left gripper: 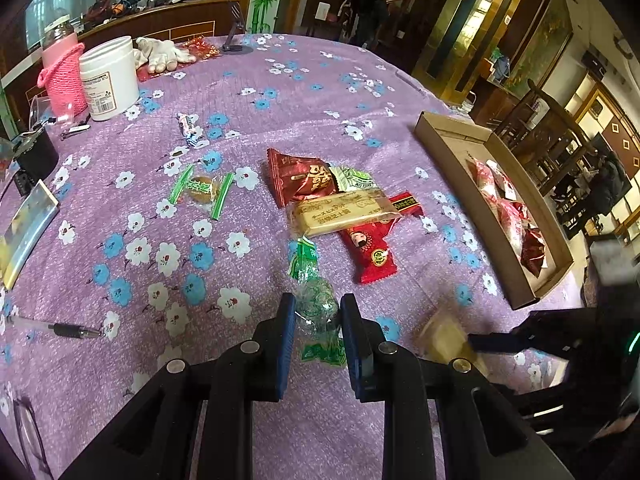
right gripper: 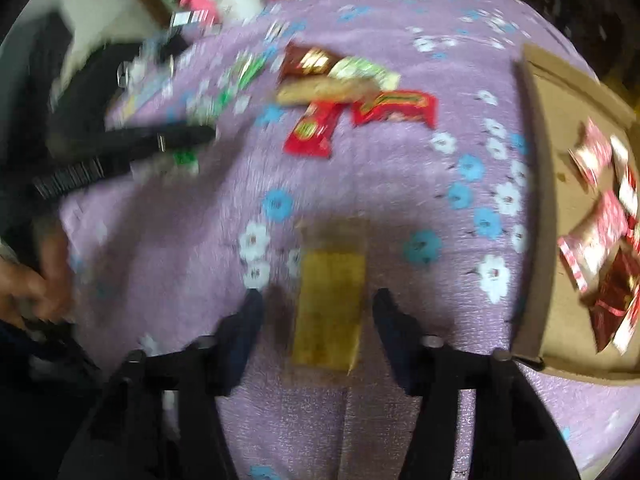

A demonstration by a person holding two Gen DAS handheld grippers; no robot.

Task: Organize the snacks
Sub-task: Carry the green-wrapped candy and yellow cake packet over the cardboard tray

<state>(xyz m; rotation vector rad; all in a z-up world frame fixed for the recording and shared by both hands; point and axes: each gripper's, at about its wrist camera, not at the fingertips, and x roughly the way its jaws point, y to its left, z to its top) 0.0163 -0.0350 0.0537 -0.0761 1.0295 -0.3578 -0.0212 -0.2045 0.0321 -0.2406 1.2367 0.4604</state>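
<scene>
Snacks lie in two places on the purple flowered tablecloth: a few red and pink packets are already in the flat cardboard box at the table's right edge, and the rest wait loose on the cloth. By my reckoning the job is under way but less than half done.

The left gripper has its jaws clamped on a green-wrapped candy, the blue pads pressing the crinkled wrapper from both sides. I cannot say whether the candy is clear of the cloth.

The right gripper stands with its jaws apart around a yellow biscuit bar; there is a clear gap on each side, so the pads are not pressing it. That view is blurred, and I cannot tell whether the bar rests on the cloth. It sits near the box's near corner but outside it.

What is left, as far as I can see:
- the small heap in the middle: a dark red packet, a pale green packet, a long tan wafer bar lying across them, and a red bar with a cartoon face;
- a green-striped sweet by itself to the left;
- a small blue-and-white candy farther back.

The white jar, the pink knitted holder and the pen look like no part of the sorting.
</scene>
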